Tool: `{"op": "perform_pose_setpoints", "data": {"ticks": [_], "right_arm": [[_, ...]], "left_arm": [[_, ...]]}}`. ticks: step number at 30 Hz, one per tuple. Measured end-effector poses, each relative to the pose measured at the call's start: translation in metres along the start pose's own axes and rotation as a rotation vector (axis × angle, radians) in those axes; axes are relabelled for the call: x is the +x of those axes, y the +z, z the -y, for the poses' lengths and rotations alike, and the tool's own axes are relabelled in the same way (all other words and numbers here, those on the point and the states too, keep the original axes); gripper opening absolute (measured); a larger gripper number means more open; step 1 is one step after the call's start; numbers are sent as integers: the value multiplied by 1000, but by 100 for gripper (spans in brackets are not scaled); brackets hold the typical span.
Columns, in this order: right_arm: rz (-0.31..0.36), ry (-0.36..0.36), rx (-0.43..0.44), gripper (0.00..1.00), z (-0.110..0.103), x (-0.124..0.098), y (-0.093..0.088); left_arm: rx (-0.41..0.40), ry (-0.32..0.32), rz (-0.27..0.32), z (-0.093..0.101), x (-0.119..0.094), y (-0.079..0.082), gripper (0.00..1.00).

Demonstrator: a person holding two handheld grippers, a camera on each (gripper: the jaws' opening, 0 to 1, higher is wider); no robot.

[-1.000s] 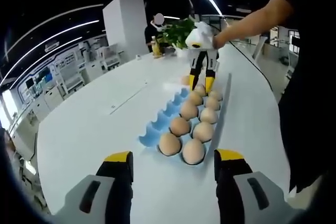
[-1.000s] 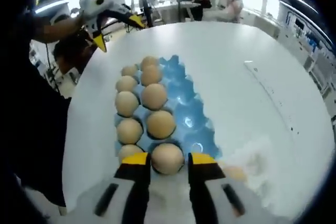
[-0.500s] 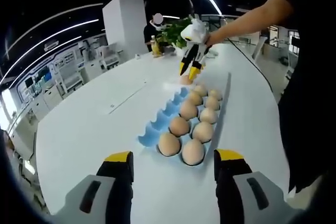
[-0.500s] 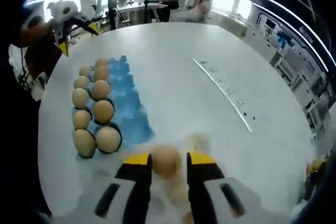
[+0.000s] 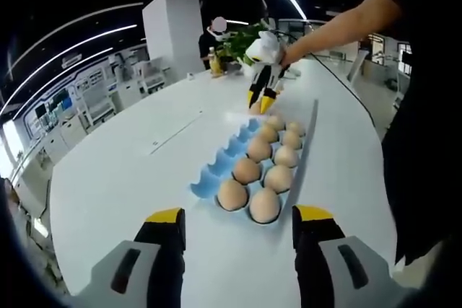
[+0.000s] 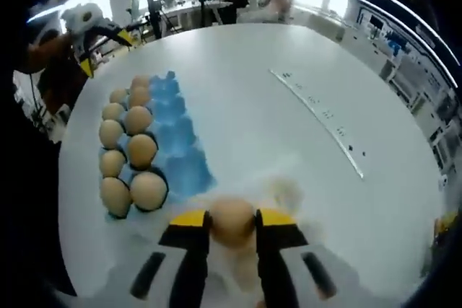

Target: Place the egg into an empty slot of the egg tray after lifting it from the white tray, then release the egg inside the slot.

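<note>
**Egg sits between the right jaws**

The right gripper (image 6: 232,226) squeezes an egg (image 6: 232,217) between its yellow tips, over the blurry white tray (image 6: 289,200). Just left lies the blue egg tray (image 6: 177,138), with eggs in two rows. Farther off, the left gripper (image 5: 234,221) hangs with jaws wide apart, holding nothing, above the white table (image 5: 115,178).

In my left gripper view the egg tray (image 5: 249,167) lies mid-frame on the table (image 5: 123,178), its eggs filling the right-hand rows and the left slots bare, with my right gripper (image 5: 260,97) above its far end. In my right gripper view the egg tray (image 6: 148,153) sits left of centre, the egg (image 6: 232,218) between my jaws at the bottom, the white tray (image 6: 289,200) under and right of it.
</note>
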State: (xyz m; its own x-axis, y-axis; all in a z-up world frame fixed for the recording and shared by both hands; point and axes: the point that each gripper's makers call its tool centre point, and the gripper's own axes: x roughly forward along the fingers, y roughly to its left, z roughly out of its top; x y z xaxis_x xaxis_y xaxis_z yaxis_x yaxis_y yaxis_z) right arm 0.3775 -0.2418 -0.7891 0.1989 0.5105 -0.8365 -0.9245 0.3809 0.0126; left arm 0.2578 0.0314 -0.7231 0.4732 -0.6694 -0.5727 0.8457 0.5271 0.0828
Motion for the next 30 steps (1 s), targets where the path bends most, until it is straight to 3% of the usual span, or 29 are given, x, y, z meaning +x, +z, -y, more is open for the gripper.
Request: {"op": "perform_pose_setpoints", "data": {"ticks": [2, 3, 8, 10, 13, 22, 30], "right_arm": [[-3, 2, -10, 26, -1, 0, -1], [-11, 12, -128, 26, -4, 1, -1], [-43, 26, -160, 26, -6, 4, 0], [-53, 25, -121, 25, -3, 4, -2], [-70, 1, -136, 25, -3, 2, -1], [-36, -31, -186, 24, -4, -23, 11], [-23, -34, -216, 24, -8, -30, 21]], "left_arm": [[-3, -1, -3, 0, 0, -1, 60], [-2, 0, -5, 0, 0, -2, 60], [-2, 4, -3, -1, 0, -1, 59], [-4, 6, 1, -1, 0, -1, 59], [-5, 11, 2, -2, 0, -1, 59], [-13, 22, -1, -5, -4, -6, 60], [-9, 14, 4, -4, 0, -4, 60]]}}
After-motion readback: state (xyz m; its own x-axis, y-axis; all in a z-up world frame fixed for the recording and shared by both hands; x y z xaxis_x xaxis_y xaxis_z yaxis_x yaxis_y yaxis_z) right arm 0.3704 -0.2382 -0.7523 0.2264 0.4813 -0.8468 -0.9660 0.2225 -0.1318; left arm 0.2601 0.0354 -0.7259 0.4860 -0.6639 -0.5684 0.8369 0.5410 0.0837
